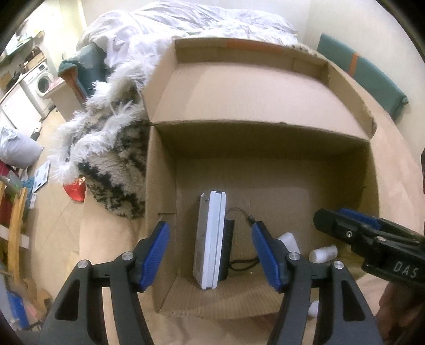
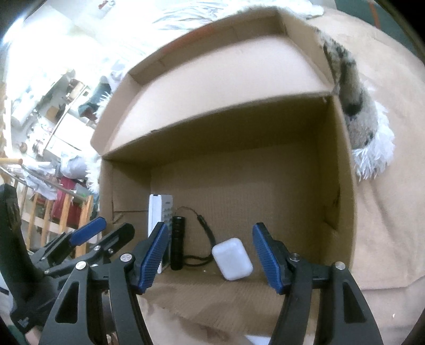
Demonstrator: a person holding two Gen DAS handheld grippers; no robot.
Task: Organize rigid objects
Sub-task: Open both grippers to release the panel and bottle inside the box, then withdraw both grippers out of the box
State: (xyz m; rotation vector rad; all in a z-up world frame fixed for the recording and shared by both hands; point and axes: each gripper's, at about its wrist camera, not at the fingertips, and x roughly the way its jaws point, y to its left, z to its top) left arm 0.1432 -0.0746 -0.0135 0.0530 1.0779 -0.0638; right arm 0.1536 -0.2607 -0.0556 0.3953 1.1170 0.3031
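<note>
An open cardboard box (image 1: 164, 185) lies on a tan cover. Along its left wall a white flat device (image 1: 213, 238) and a grey remote (image 1: 200, 233) stand on edge, with a black flashlight (image 2: 177, 241) and its cord beside them. A white earbud case (image 2: 232, 258) lies further right, and a small white cylinder (image 1: 322, 253) sits near the right wall. My left gripper (image 1: 209, 228) hovers open above the white device, touching nothing. My right gripper (image 2: 209, 228) hangs open over the earbud case, clear of it. Each gripper shows in the other's view: right gripper (image 1: 337, 216), left gripper (image 2: 106, 231).
A shaggy black-and-white rug (image 1: 111, 148) and white bedding (image 1: 186, 24) press against the box's left and far sides. A teal cushion (image 1: 366, 77) lies at the far right. Floor clutter, a red bag (image 1: 75, 189) and a wooden rack (image 1: 16, 225) are at the left.
</note>
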